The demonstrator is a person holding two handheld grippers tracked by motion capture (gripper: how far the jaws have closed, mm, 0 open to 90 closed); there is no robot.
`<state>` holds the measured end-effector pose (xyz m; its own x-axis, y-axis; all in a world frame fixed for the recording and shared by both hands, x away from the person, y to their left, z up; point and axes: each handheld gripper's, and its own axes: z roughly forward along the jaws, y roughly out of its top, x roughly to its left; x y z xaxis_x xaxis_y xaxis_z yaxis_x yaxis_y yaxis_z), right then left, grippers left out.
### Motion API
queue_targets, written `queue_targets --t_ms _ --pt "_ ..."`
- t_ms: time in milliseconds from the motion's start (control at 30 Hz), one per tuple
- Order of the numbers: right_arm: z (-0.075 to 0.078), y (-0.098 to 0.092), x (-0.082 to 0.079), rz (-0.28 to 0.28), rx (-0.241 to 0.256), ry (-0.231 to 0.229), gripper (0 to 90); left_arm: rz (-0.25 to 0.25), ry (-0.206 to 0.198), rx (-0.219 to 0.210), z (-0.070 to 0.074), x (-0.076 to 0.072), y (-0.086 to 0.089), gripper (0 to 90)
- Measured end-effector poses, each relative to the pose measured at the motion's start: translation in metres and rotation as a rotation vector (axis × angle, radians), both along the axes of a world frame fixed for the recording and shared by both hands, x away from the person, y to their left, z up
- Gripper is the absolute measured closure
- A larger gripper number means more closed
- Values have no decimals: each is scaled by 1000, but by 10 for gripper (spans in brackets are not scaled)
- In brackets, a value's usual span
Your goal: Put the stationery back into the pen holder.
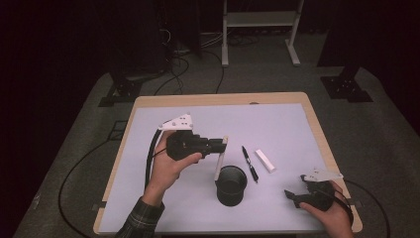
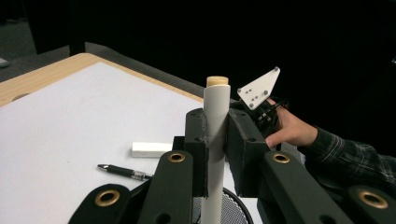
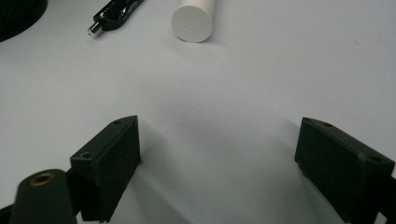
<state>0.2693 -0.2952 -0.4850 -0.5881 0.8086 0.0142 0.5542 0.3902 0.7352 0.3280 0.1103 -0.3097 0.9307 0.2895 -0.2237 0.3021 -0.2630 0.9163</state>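
White marker [image 1: 221,157] clamped in the left gripper [image 1: 222,145], held over the black mesh cup [image 1: 231,185].

In the high view the marker hangs nearly upright, its lower end at the cup's rim, the cup standing near the middle of the bench [image 1: 297,124]. The left gripper view shows the jaws pressed against the marker's [image 2: 215,140] barrel from both sides, its tan end on top. A black pen [image 1: 250,164] lies on the bench just right of the cup, and a short white tube [image 1: 264,160] lies beside the pen, apart from it. The right gripper [image 1: 292,195] rests low near the bench's right front corner; in the right gripper view its jaws stand spread wide with nothing between them, the white tube's [image 3: 193,19] round end ahead.
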Motion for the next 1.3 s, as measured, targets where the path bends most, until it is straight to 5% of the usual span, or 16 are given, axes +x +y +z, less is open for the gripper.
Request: queue_targets --t_ms 567,1300 --pt "0 0 0 0 0 0 132 -47 2 59 -22 6 -26 788" --pt "0 0 0 -2 1 0 132 -91 69 181 -58 12 -43 788"
